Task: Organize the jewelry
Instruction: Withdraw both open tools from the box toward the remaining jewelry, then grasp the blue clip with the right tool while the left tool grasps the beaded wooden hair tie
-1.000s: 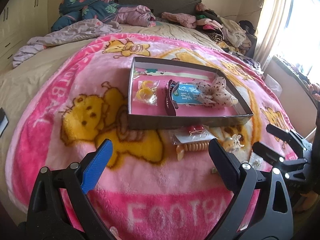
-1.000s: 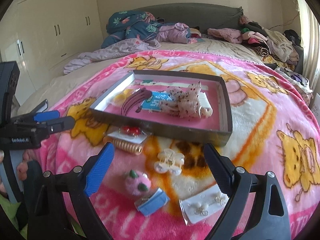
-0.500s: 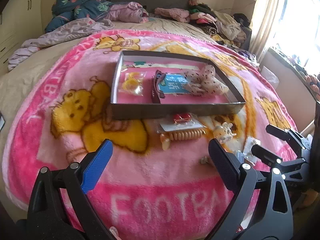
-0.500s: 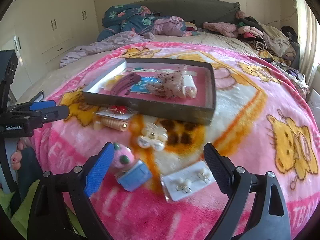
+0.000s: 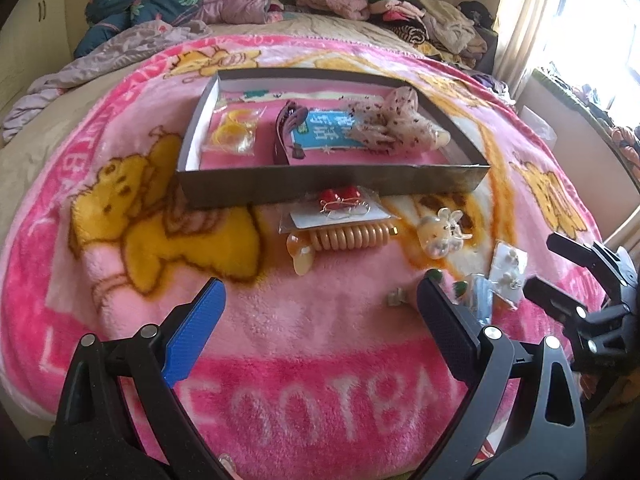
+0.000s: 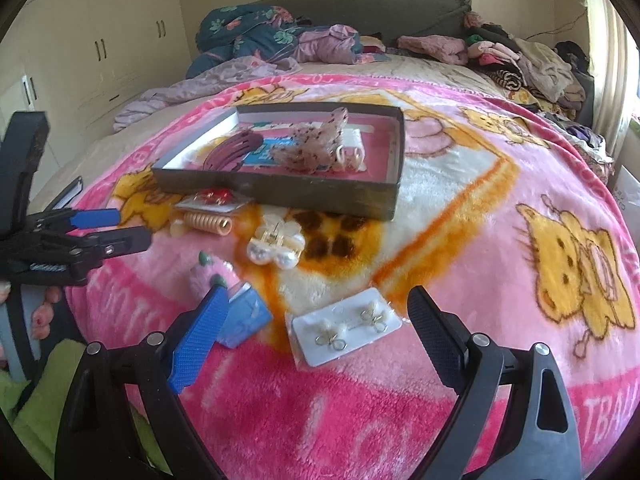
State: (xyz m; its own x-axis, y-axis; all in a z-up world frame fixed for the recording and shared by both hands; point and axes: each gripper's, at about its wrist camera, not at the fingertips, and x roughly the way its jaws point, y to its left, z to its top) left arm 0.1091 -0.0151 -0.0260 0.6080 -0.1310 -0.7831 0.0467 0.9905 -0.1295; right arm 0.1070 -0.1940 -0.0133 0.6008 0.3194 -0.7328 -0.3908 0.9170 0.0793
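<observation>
A grey open box (image 5: pixel 332 184) (image 6: pixel 280 194) on the pink blanket holds yellow rings in a bag (image 5: pixel 232 134), a maroon hair clip (image 5: pixel 286 130), a blue card and a spotted bow (image 5: pixel 394 124). In front of it lie a red earring card (image 5: pixel 340 206), a peach spiral hair tie (image 5: pixel 348 236), a pearl claw clip (image 6: pixel 276 244), a pink pompom (image 6: pixel 212 274), a blue box (image 6: pixel 242 314) and a white earring card (image 6: pixel 346 326). My left gripper (image 5: pixel 316 312) is open and empty above the blanket. My right gripper (image 6: pixel 316 320) is open and empty, with the earring card between its fingers' line.
The pink blanket (image 5: pixel 280 320) covers a bed. Piled clothes (image 6: pixel 532 64) and bedding (image 6: pixel 256 36) lie at the far end. Wardrobe doors (image 6: pixel 100 48) stand to the left, and a curtained window (image 5: pixel 568 20) is to the right.
Both grippers have moved closer to the loose items in front of the box. The right gripper now faces the white earring card. Both stay open.
</observation>
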